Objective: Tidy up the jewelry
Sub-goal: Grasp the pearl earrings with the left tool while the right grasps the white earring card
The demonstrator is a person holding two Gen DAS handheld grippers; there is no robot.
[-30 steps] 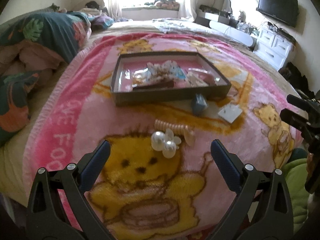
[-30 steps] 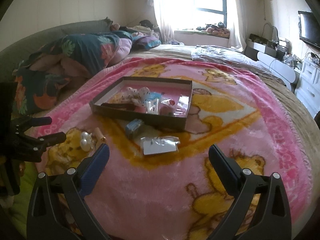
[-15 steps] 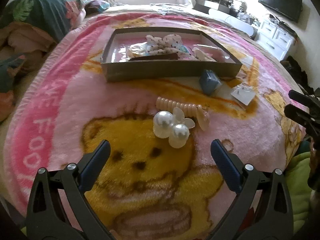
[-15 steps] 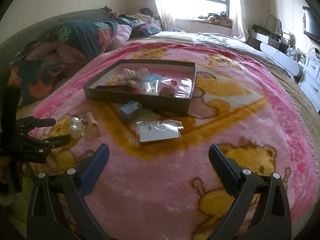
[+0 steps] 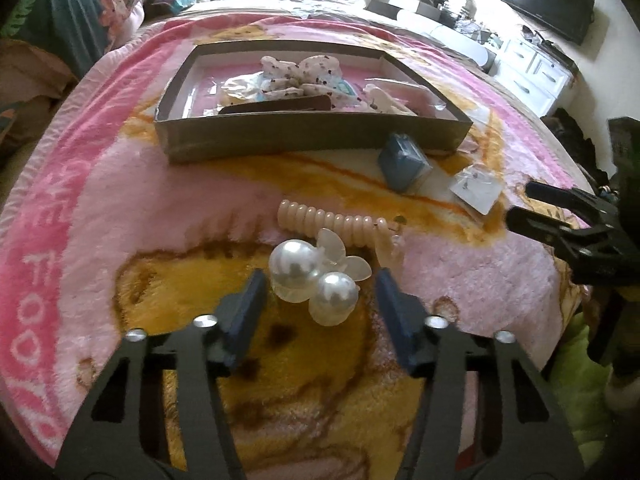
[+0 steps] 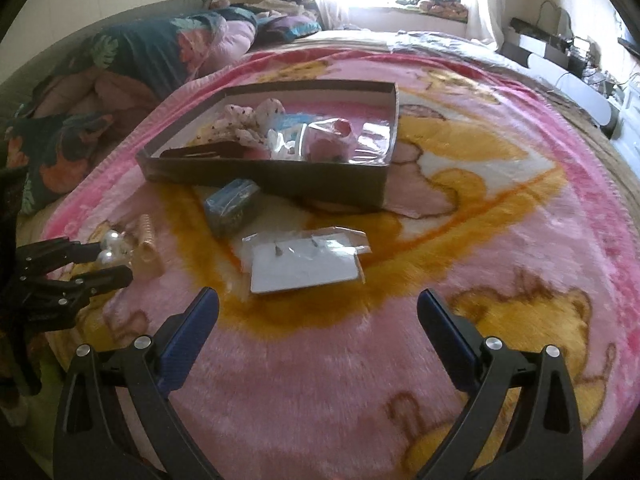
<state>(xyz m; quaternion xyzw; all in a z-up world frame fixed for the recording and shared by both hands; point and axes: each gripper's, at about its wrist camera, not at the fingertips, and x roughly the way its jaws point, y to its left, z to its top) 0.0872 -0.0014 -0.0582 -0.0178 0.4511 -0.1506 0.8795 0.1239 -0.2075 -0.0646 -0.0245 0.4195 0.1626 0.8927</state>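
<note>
Left gripper (image 5: 318,284) lowered toward blanket (image 5: 120,208); jaws just been closing, now flanking pearl hair tie (image 5: 312,276), pads not seen pressing it. Right gripper (image 6: 318,312) lowered and advanced toward earring card (image 6: 304,266) near blanket's middle; jaws wide apart, nothing between them.

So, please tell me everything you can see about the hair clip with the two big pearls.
The pearl hair clip has two large glossy white pearl-like balls, one bigger, on a translucent cream base, with pale petal-shaped pieces behind them. It looks like plastic. It lies on the pink bear blanket, just in front of the beige spiral hair tie. The left gripper has just been closing around it: its blue fingers stand on either side, with small gaps visible, so not yet pressing.
</note>
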